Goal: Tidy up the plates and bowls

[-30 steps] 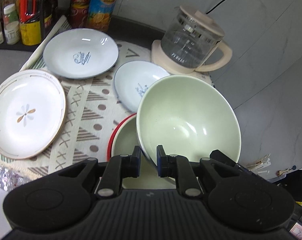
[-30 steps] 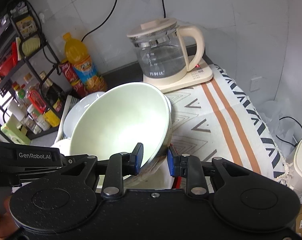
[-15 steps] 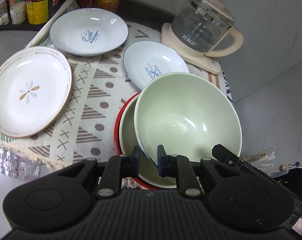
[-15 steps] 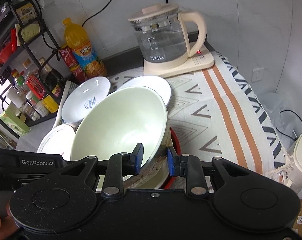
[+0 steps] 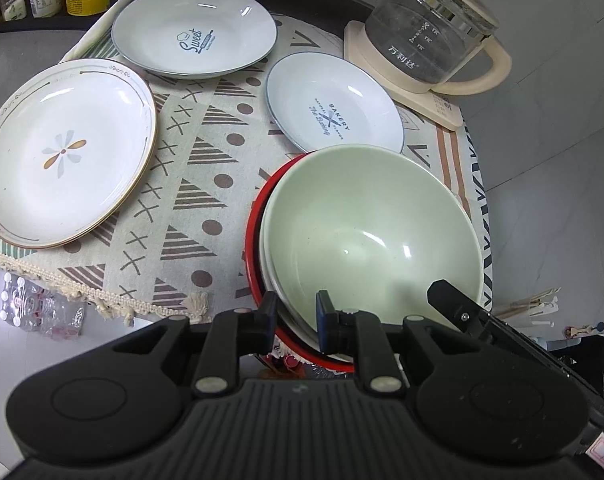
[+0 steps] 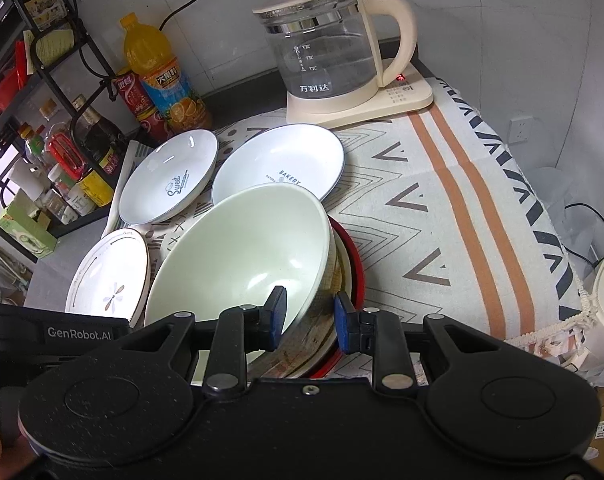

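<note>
A pale green bowl [image 5: 373, 224] [image 6: 242, 256] sits tilted in a stack, inside a white bowl and a red-rimmed bowl [image 5: 258, 280] [image 6: 355, 276]. My left gripper [image 5: 298, 316] is shut on its near rim, one finger inside and one outside. My right gripper [image 6: 309, 318] is shut on the bowl's wall at the other side; its black body [image 5: 461, 312] shows in the left wrist view. On the patterned cloth lie a flower plate [image 5: 62, 152] [image 6: 110, 280], a "Sweet" plate [image 5: 194, 32] [image 6: 170, 176] and a "Bakery" plate [image 5: 329, 108] [image 6: 282, 164].
A glass kettle [image 5: 429, 32] [image 6: 325, 48] on a cream base stands at the back of the cloth. Bottles [image 6: 162, 76] and a black wire rack [image 6: 54, 92] of jars fill the back left. The cloth's fringed edge [image 5: 102, 296] hangs at the table's front.
The green bowl has come down from above the stack into the white and red bowls. Both grippers sank with it and kept their hold on its rim.
</note>
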